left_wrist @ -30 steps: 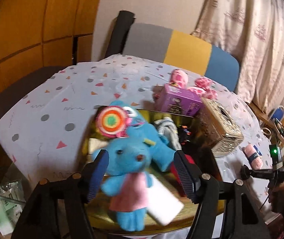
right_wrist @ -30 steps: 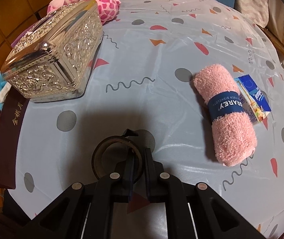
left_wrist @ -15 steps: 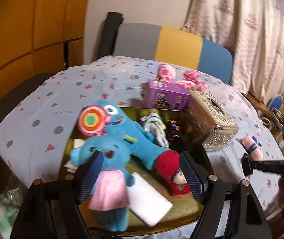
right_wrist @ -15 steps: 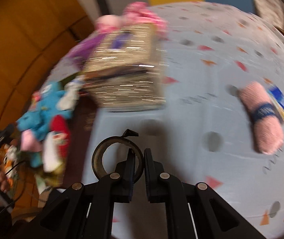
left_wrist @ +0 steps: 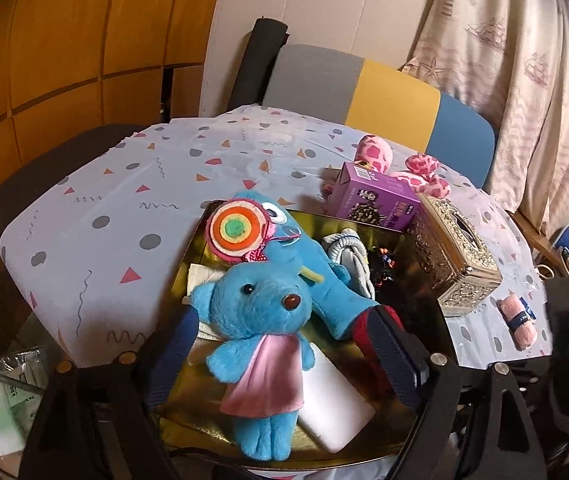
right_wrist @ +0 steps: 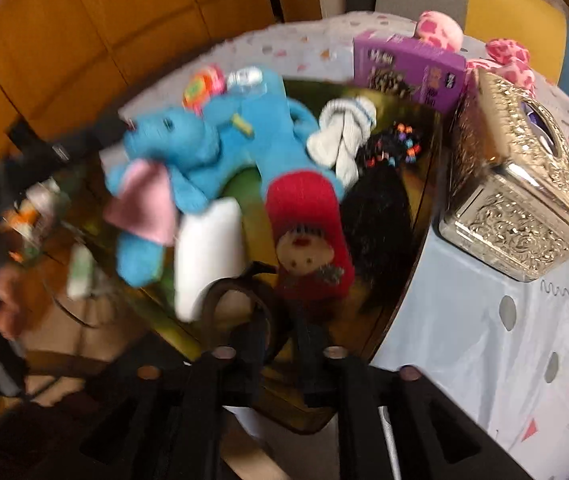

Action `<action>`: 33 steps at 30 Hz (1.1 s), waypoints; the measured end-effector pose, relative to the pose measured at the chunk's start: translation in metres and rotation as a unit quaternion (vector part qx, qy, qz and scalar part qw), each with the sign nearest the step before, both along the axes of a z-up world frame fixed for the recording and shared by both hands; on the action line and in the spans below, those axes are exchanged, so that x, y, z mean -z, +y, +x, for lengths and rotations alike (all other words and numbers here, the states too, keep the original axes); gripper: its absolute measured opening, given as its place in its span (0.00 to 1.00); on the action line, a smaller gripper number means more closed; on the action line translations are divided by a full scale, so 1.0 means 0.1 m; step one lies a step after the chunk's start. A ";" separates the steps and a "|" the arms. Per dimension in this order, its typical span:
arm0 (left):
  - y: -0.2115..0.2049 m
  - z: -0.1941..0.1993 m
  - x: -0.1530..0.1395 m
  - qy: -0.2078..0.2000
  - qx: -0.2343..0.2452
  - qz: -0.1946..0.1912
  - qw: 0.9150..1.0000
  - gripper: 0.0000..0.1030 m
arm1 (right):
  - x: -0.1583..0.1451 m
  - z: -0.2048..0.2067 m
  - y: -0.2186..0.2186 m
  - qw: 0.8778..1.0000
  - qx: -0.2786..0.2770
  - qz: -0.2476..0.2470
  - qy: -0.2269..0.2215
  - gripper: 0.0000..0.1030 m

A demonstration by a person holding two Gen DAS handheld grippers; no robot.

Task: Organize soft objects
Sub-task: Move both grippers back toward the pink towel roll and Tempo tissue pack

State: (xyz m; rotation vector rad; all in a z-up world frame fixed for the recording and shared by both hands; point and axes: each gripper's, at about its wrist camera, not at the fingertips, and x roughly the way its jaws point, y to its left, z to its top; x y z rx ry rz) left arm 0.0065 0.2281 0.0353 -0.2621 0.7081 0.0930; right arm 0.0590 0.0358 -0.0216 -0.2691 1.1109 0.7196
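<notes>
The left wrist view looks down from close above the gold tray (left_wrist: 364,228), facing the chair. The right wrist view faces the same tray (right_wrist: 416,184) from its right side, also close.

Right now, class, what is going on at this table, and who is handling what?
A person holding two grippers is sorting soft toys. The left gripper is open around a blue teddy bear lying in a gold tray with other plush toys, not yet closed on it. The right gripper is shut, holding nothing, aimed at the tray near a red doll. A pink rolled towel lies outside on the tablecloth.
</notes>
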 end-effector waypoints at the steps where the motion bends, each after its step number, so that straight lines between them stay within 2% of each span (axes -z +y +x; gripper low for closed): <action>1: -0.01 0.00 0.01 0.000 0.001 0.000 1.000 0.84 | 0.01 0.00 0.00 1.000 -0.001 -0.003 0.004 0.21; 4: -0.03 0.01 0.01 0.001 0.006 0.003 1.000 0.84 | 0.00 -0.03 -0.06 1.000 0.001 -0.001 0.004 0.31; 14: -0.20 0.03 -0.01 0.007 0.027 0.018 0.999 0.86 | -0.37 0.04 -0.62 0.995 0.069 0.066 -0.020 0.31; 17: -0.30 0.04 -0.03 0.005 0.039 0.028 0.999 0.86 | -0.47 0.09 -0.90 0.991 0.108 0.068 -0.040 0.35; 21: -0.48 0.06 -0.07 0.002 0.061 0.042 0.997 0.86 | -0.45 0.27 -1.14 0.984 0.160 0.056 -0.052 0.40; 28: -0.81 0.13 -0.11 0.005 0.104 0.056 0.993 0.86 | -0.45 0.50 -1.91 0.961 0.266 0.036 -0.071 0.40; 33: -1.07 0.17 -0.11 0.008 0.135 0.067 0.989 0.86 | -0.44 0.62 -2.62 0.929 0.356 0.024 -0.096 0.41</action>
